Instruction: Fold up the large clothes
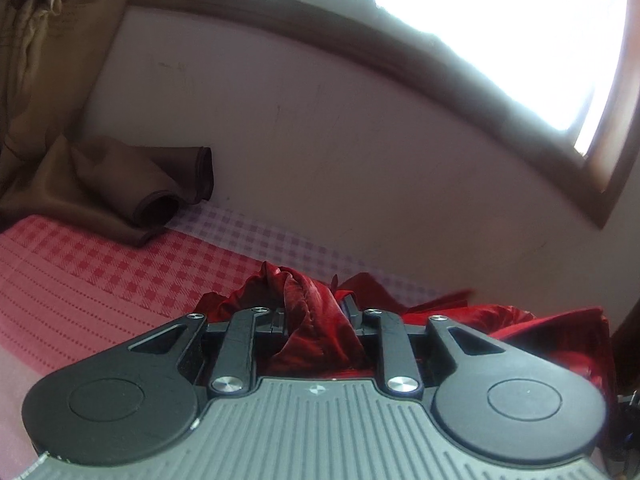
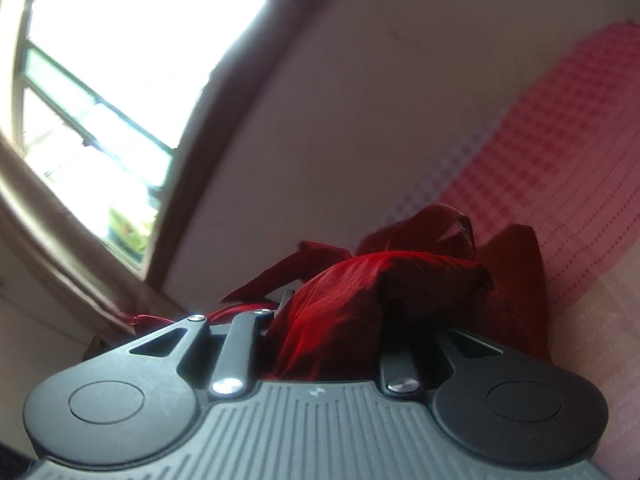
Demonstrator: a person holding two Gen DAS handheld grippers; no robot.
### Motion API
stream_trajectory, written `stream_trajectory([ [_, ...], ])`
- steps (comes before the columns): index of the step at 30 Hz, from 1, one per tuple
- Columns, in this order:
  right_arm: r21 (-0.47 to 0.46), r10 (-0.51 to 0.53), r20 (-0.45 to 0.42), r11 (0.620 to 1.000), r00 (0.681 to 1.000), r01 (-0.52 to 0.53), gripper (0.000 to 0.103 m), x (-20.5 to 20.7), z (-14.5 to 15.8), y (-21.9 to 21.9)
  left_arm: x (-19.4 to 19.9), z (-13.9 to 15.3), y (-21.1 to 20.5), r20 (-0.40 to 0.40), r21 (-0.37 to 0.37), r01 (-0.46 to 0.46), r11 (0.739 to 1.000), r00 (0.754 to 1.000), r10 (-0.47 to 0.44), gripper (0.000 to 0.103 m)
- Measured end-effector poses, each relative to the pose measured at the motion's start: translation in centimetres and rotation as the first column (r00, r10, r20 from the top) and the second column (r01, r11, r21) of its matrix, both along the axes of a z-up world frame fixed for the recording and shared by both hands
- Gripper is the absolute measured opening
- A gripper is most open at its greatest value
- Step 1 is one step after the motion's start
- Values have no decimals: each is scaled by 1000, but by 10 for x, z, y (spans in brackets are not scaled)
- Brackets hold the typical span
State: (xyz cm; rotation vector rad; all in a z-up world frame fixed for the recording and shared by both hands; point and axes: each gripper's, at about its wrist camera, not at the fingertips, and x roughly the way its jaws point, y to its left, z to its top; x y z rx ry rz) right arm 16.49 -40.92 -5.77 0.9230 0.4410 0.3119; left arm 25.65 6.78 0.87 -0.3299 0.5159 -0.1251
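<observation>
Garment (image 1: 308, 320) red, pinched in both hand-held grippers | brown cloth (image 1: 132, 188) on checked bedspread (image 1: 100, 272)

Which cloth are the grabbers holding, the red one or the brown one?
The shiny red cloth. It is bunched between the left gripper; the brown cloth lies untouched, far back by the wall.

Open checked bedspread (image 1: 100, 272) lies left; the wall (image 1: 320, 160) blocks ahead, and a brown curtain (image 1: 120, 184) heaps in the corner.

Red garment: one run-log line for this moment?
phase: carrying | left gripper: shut on red garment | right gripper: shut on red garment | surface: checked bedsheet
</observation>
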Motion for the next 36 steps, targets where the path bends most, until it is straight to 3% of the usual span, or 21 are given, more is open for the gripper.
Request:
stream_trajectory([
  [8,52,-18,-54,998,998,21,23,36,-16,-3,24,-15,-4,-22,13,-12,1000,1000,12,31],
  [12,176,-1,-51,984,999,10,33,36,-23,-12,25,-19,-2,-23,-6,-8,1000,1000,8,38],
  [14,233,9,-27,972,1000,-3,39,33,-25,-16,23,-19,1,-6,-48,-1,999,1000,1,65],
  [17,244,16,-6,970,1000,-14,47,27,-22,-17,17,-15,2,32,-76,-10,997,999,12,85],
  [19,310,5,64,950,998,-24,93,18,-22,-19,12,-10,-3,66,-39,-17,999,998,20,96],
  [20,347,-21,92,938,996,-13,102,14,-21,-22,9,-8,-6,89,-16,-24,1000,996,25,103],
  [23,418,-63,121,909,991,7,103,6,-19,-30,-4,2,-12,173,49,-45,998,984,36,103],
  [25,315,-56,158,949,986,4,103,-1,-4,-27,-12,7,-16,202,71,-32,997,979,17,102],
  [27,120,-35,186,993,982,13,103,-8,17,-15,-18,11,-20,217,85,0,996,976,-19,98],
  [28,11,-19,190,1000,982,17,103,-10,27,-5,-19,12,-23,216,91,22,996,976,-41,91],
  [29,-108,-1,196,994,981,23,102,-11,37,6,-19,11,-27,211,99,51,994,975,-71,77],
  [30,-214,16,202,976,979,28,93,-11,46,18,-18,9,-33,196,110,84,990,975,-104,69],
  [31,-335,31,202,941,979,39,85,-9,55,33,-15,8,-40,175,121,115,986,975,-135,56],
  [33,-552,74,189,833,979,43,46,-2,68,63,-11,4,-54,150,138,157,978,973,-177,52],
  [36,-745,116,133,667,984,22,37,14,73,97,0,-2,-72,145,175,166,970,971,-192,52],
])
